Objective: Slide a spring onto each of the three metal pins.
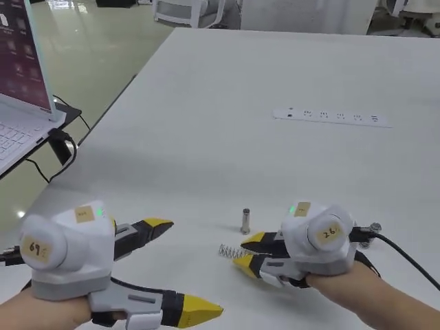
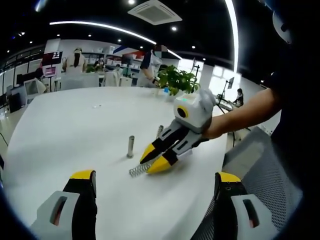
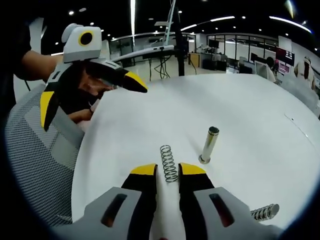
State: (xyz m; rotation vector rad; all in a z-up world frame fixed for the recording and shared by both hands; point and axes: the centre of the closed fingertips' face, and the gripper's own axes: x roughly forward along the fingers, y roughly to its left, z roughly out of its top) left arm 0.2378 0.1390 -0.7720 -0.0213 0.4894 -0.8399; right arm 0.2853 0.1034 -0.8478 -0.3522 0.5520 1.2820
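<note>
A bare metal pin (image 1: 245, 221) stands upright on the white table (image 1: 275, 165); the right gripper view has this pin (image 3: 209, 145) just ahead and to the right of the jaws. My right gripper (image 1: 249, 251) is shut on one end of a spring (image 1: 231, 252), which lies low over the table and points left. The spring (image 3: 169, 161) sticks out from between the yellow tips of the right gripper (image 3: 168, 171). A second pin (image 3: 265, 212) carrying a spring lies behind the right jaw. My left gripper (image 1: 184, 268) is open and holds nothing, to the left of the spring (image 2: 138, 170).
A white power strip (image 1: 333, 117) lies further back on the table. An open laptop (image 1: 20, 103) sits on a stand off the table's left edge, with cables hanging. A mesh chair (image 2: 260, 165) stands at the near edge.
</note>
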